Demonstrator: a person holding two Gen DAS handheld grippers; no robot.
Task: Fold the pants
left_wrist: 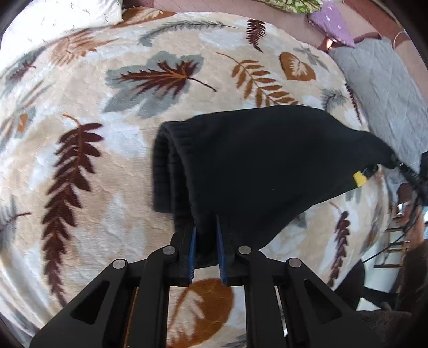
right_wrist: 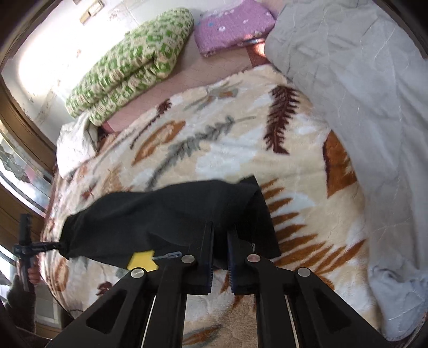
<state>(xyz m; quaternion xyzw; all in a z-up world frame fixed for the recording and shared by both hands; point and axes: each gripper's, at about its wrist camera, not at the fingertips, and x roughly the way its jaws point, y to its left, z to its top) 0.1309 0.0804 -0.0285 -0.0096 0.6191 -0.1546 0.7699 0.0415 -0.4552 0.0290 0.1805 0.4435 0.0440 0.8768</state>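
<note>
Above the leaf-patterned blanket (left_wrist: 80, 88) we hold the black pants (left_wrist: 254, 166) up off the bed, stretched between our two grippers. Our left gripper (left_wrist: 206, 241) is clamped on one end of the bundle, near the ribbed cuffs (left_wrist: 165, 166), which hang doubled side by side just ahead of the blue finger pads (left_wrist: 193, 254). Our right gripper (right_wrist: 220, 241) is pinched on the other end, its fingers closed on a fold of the dark cloth with only that fabric between them. From the right wrist view the pants (right_wrist: 165, 214) sag a little across the middle and run off to the left, where the left gripper shows small at the far corner of the cloth. A yellow tag (right_wrist: 141, 261) hangs from the lower edge of the pants, just beside the right gripper; the same tag (left_wrist: 359, 178) shows at the far end in the left wrist view. Beyond the blanket lie a grey quilt (right_wrist: 361, 93), a rolled green-and-cream quilt (right_wrist: 133, 64) and a folded purple one (right_wrist: 232, 24), all well apart from the pants
</note>
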